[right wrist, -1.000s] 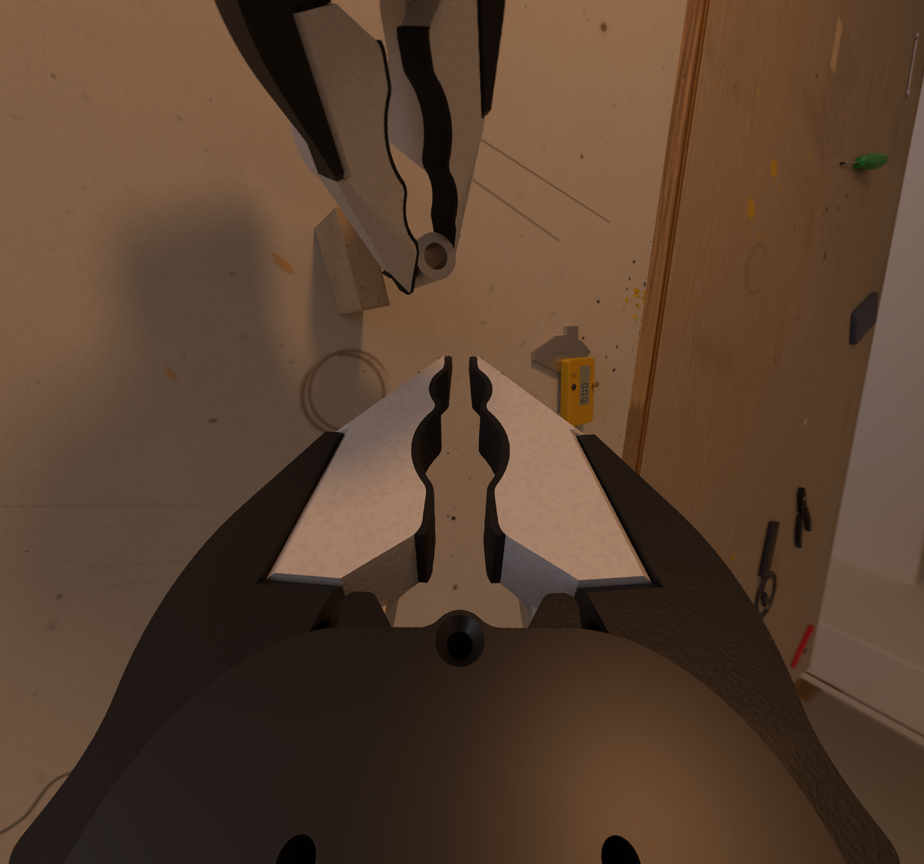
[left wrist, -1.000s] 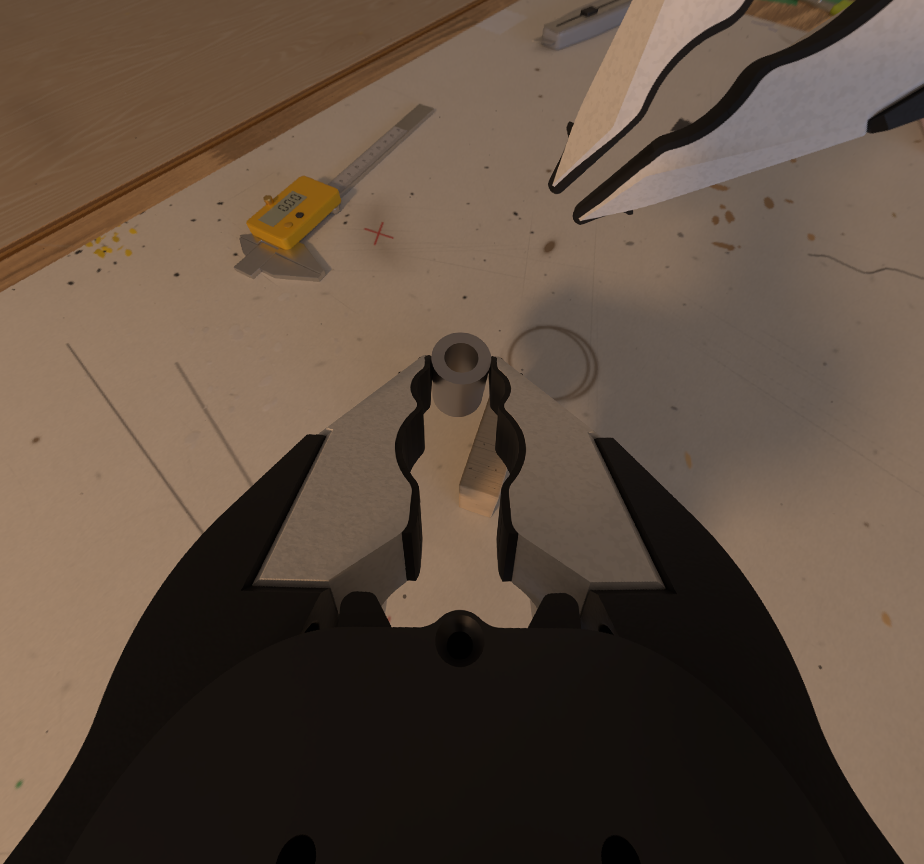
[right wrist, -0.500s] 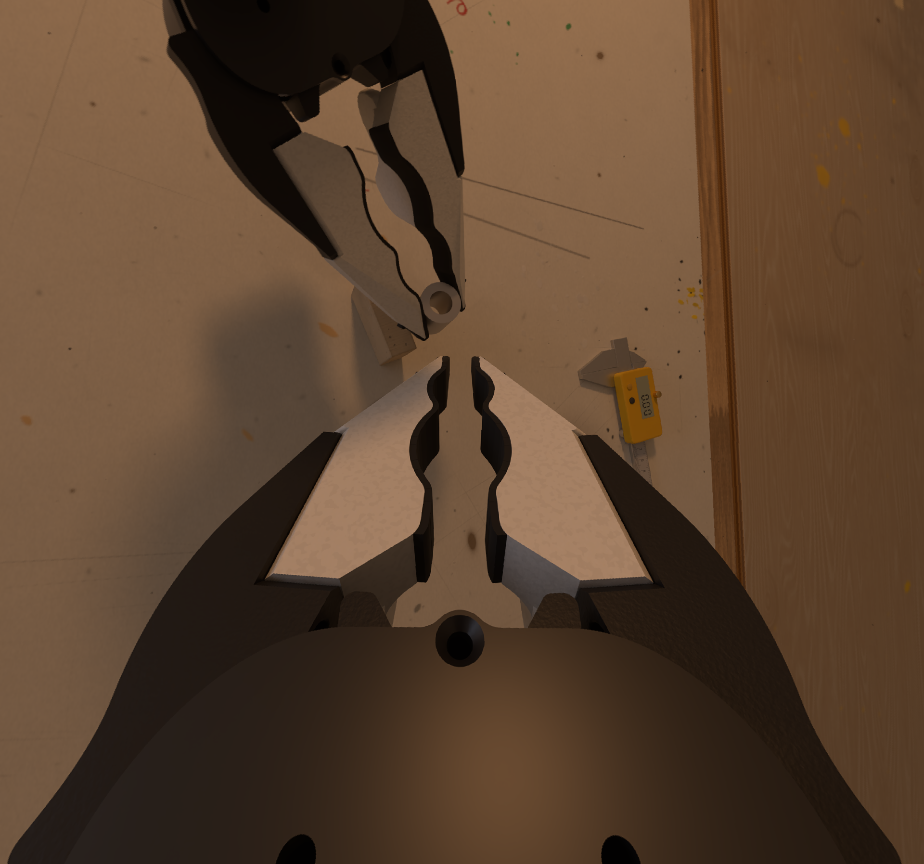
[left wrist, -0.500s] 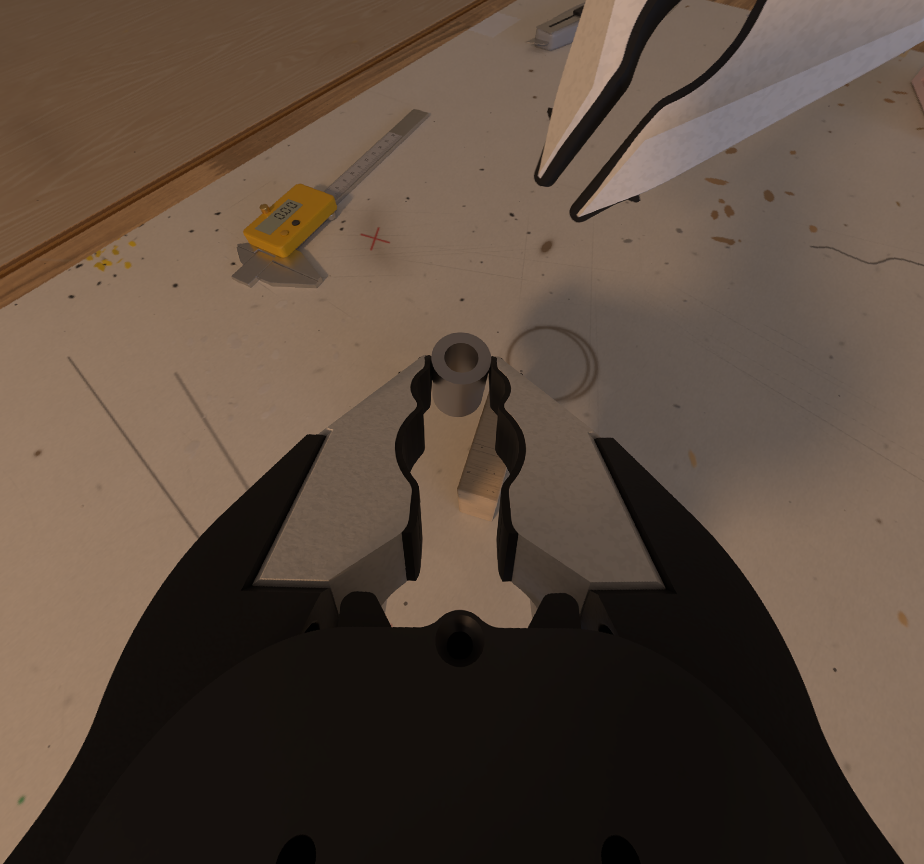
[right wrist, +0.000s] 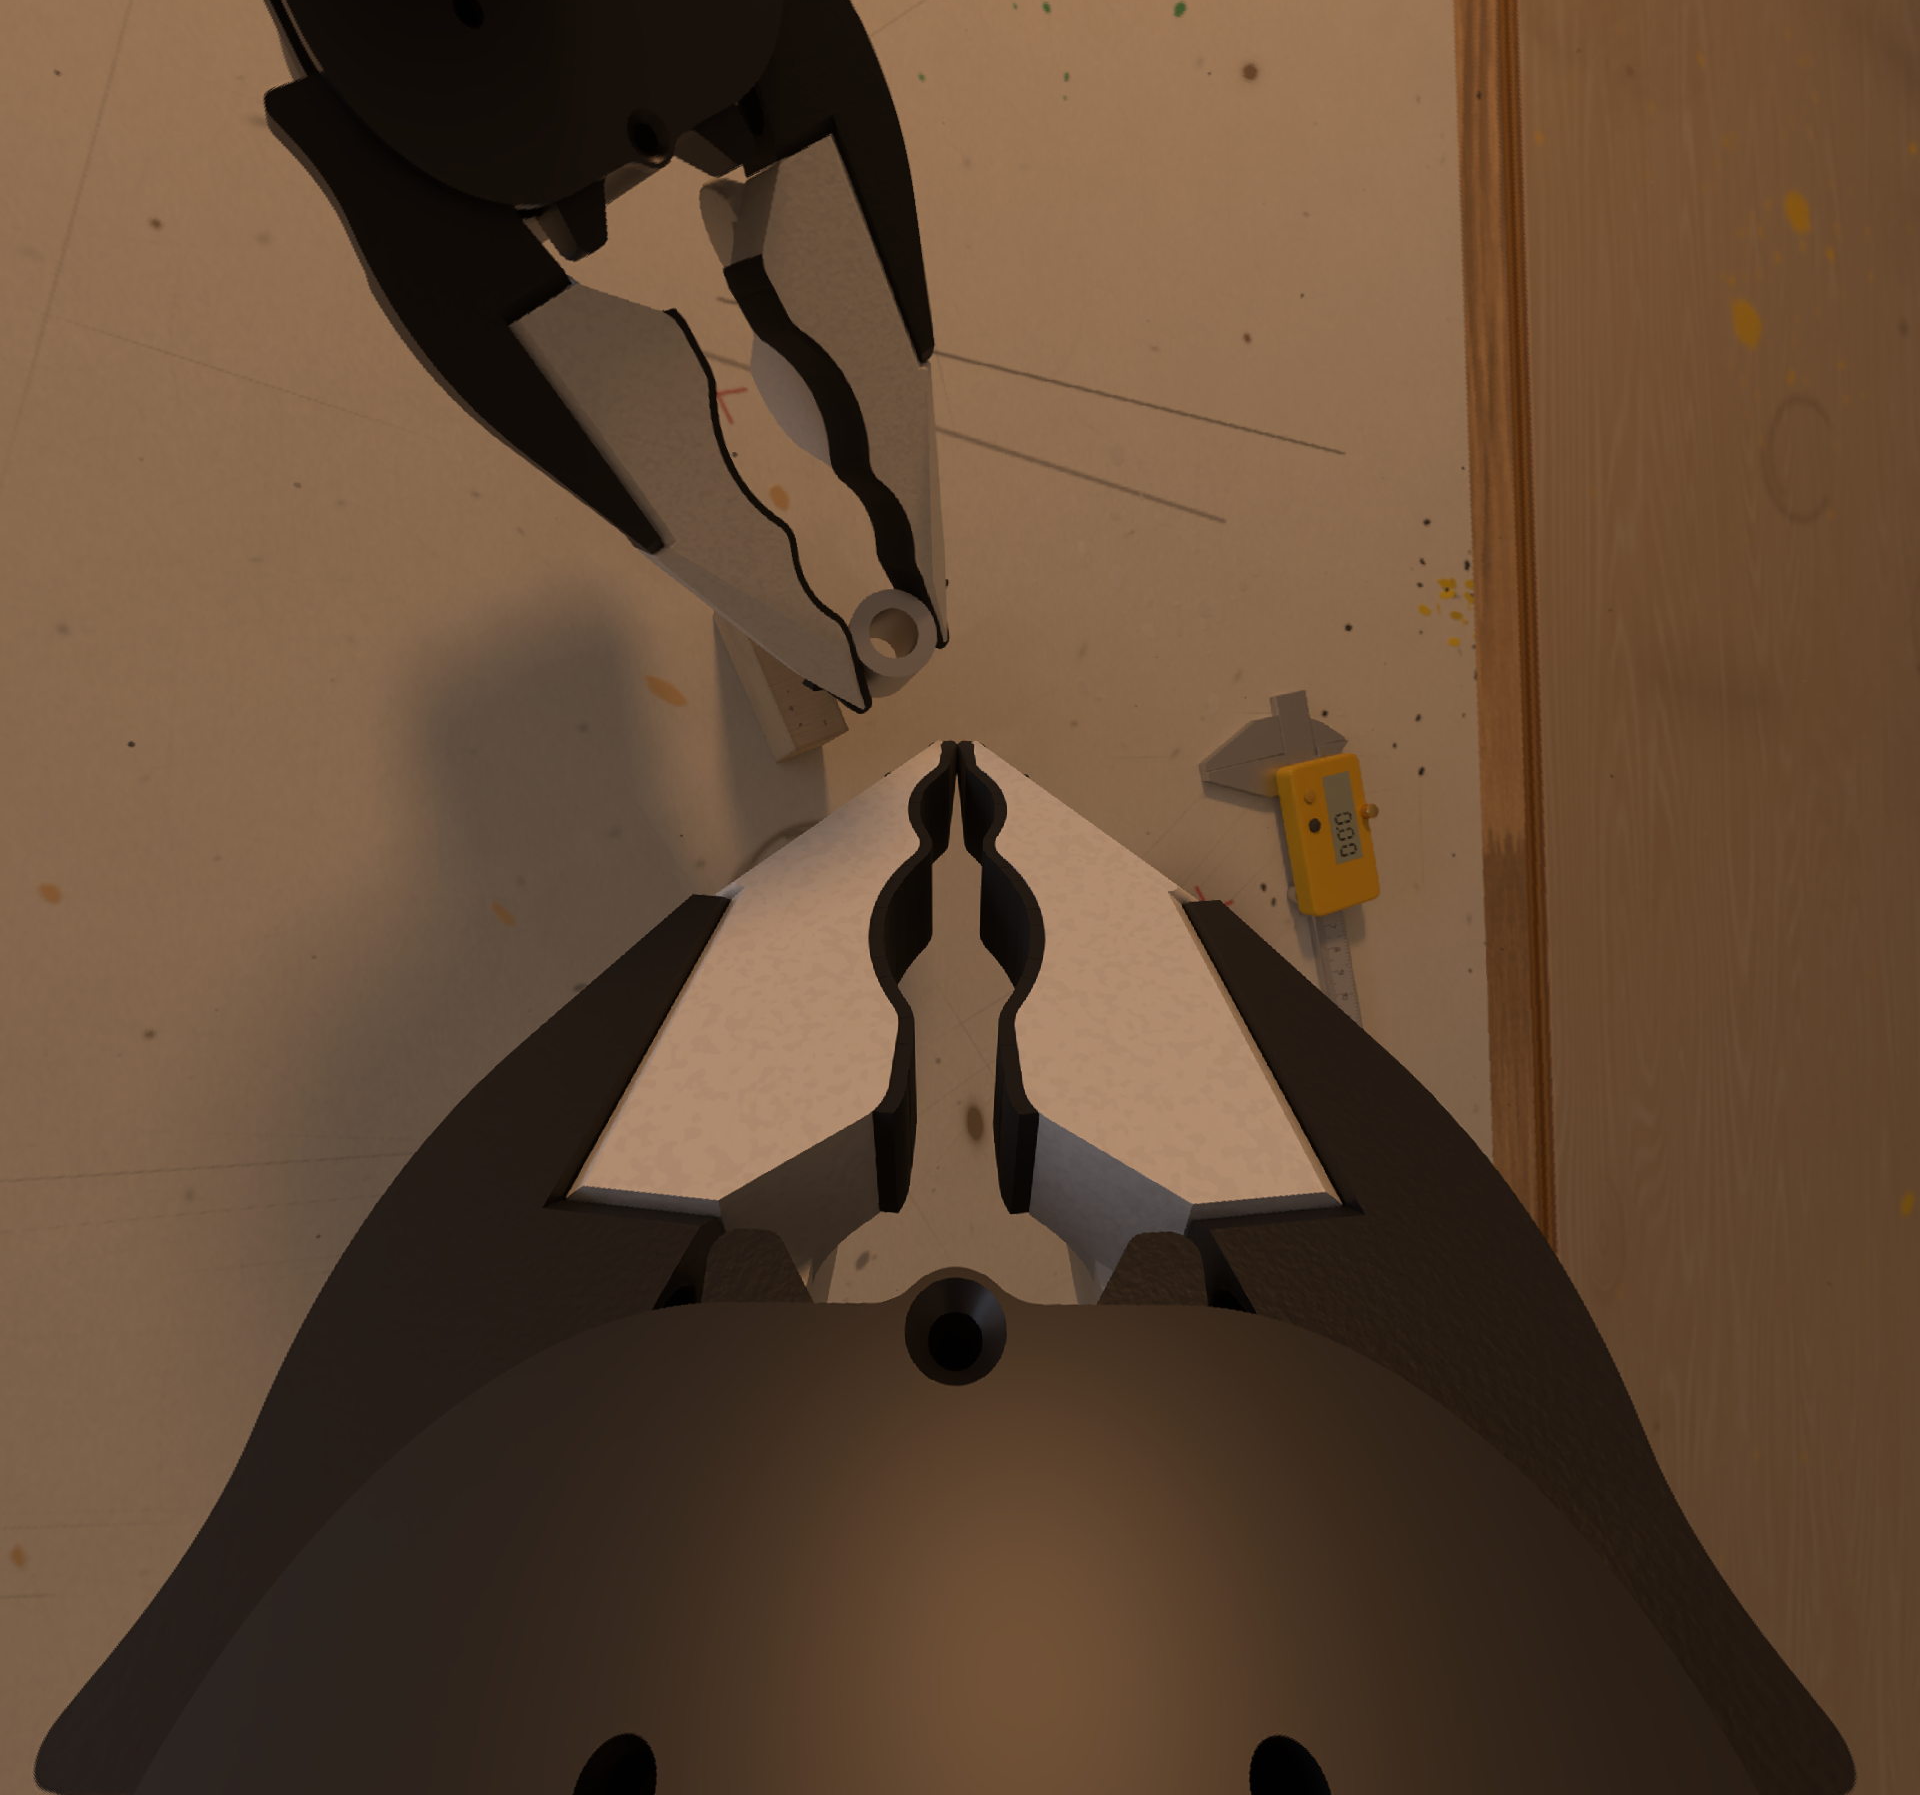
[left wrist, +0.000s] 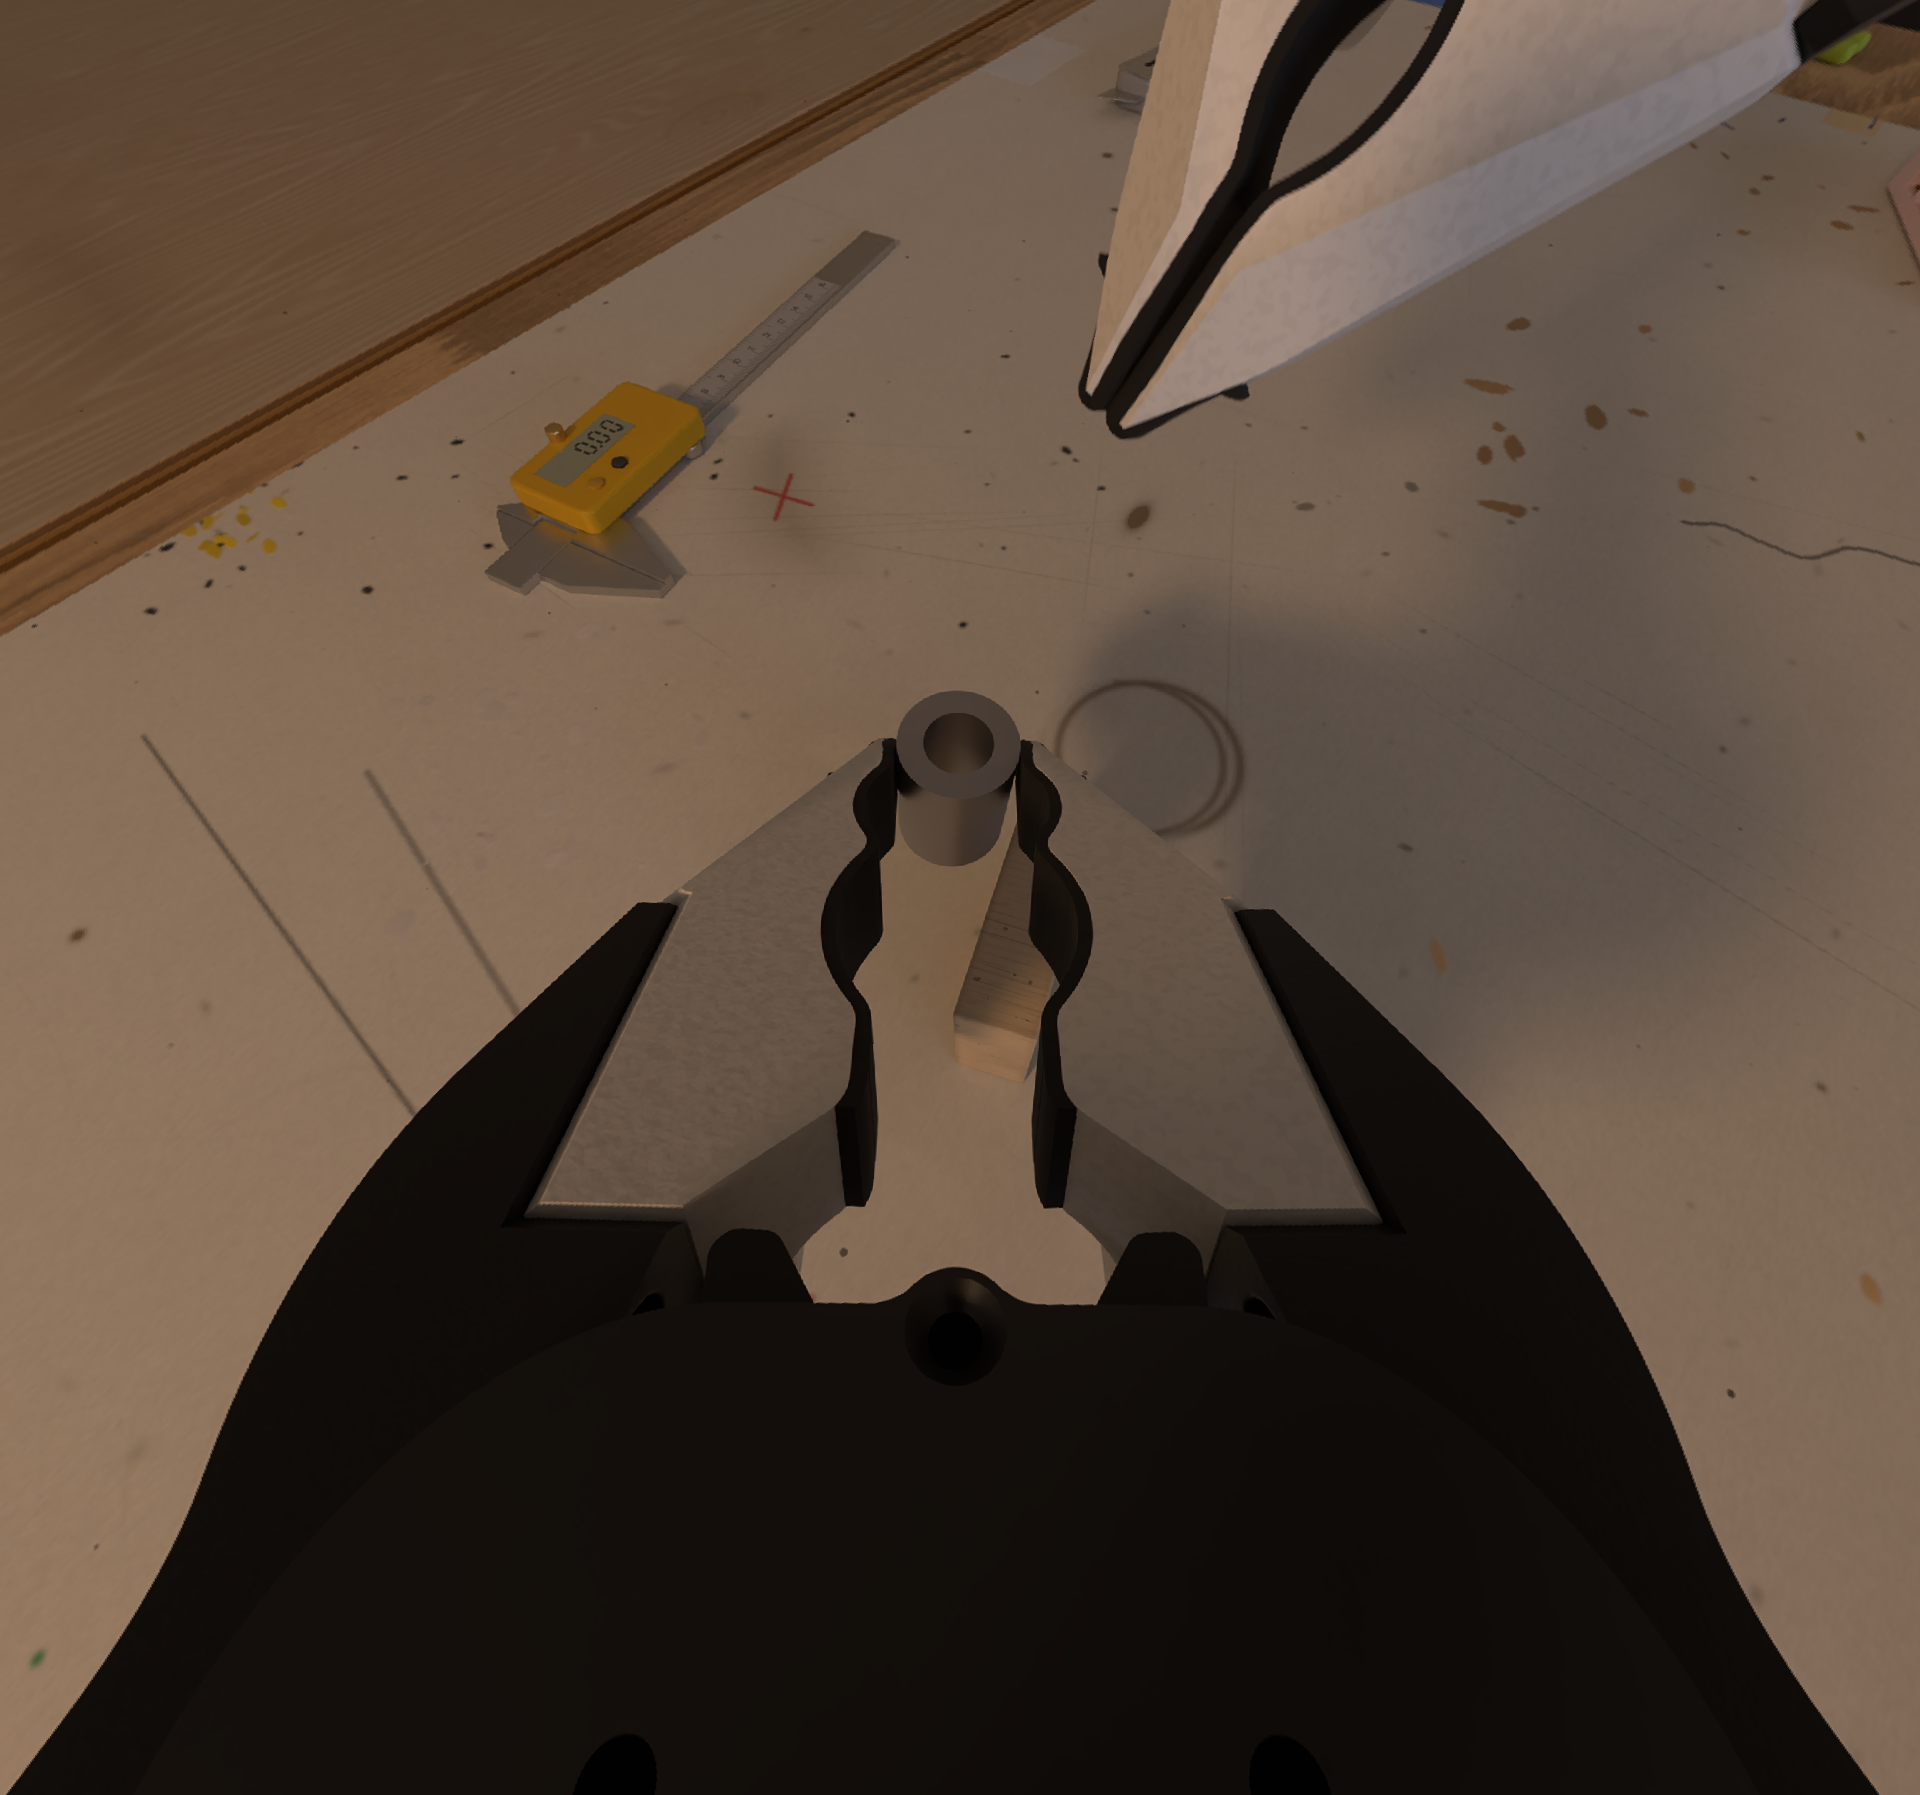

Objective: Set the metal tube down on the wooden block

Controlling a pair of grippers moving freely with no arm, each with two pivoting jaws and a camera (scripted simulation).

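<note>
Worktop (left wrist: 1558,914): pale, paint-specked, w/ a yellow caliper (left wrist: 608,457) lying well off to the side. Right hand-held gripper (right wrist: 957,750) has just clenched empty, tips now touching, whereas 1 s ago they stood apart; so it's likely out of the job. Left hand-held gripper (left wrist: 956,758) keeps grasping the metal tube (left wrist: 956,789) at its tips, held above the worktop. Wooden block (left wrist: 1003,1007) lies just below/behind; tube not yet set down. Tube: short, grey, thick-walled, open bore showing.
</note>
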